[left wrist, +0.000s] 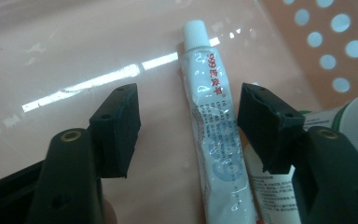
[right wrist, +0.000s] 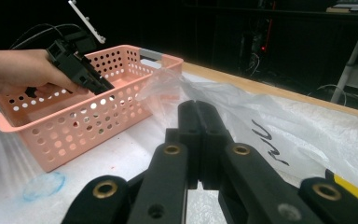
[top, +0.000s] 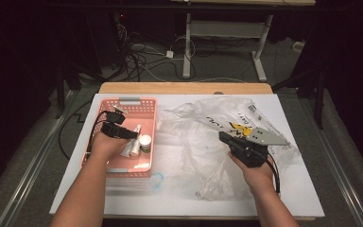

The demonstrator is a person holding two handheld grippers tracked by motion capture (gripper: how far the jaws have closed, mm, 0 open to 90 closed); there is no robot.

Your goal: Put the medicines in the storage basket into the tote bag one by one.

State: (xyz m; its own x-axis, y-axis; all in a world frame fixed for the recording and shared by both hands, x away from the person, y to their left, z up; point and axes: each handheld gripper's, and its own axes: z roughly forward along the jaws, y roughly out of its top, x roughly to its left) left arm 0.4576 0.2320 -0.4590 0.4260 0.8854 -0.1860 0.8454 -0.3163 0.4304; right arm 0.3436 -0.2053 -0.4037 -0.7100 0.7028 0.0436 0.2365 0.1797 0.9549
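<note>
2 tongs are at work, and the left tongs [left wrist: 186, 123] are down inside the pink basket [top: 147, 124], jaws spread wide either side of a white ointment tube [left wrist: 214, 135] lying flat on the basket floor, cap toward 12 o'clock. Nothing is gripped yet; this looks like the approach to a pick. Next move, by the look of it: settle lower, centre on the tube, then close gently, since a soft tube will squash. At 3 o'clock of the tube lie a white-capped bottle [top: 145, 141] and a small printed box [left wrist: 266, 191], near enough to snag. Over at 3 o'clock on the table [top: 137, 191], the right tongs [right wrist: 198, 109] are clenched on nothing, hovering above the crumpled clear plastic bag [top: 203, 137].
</note>
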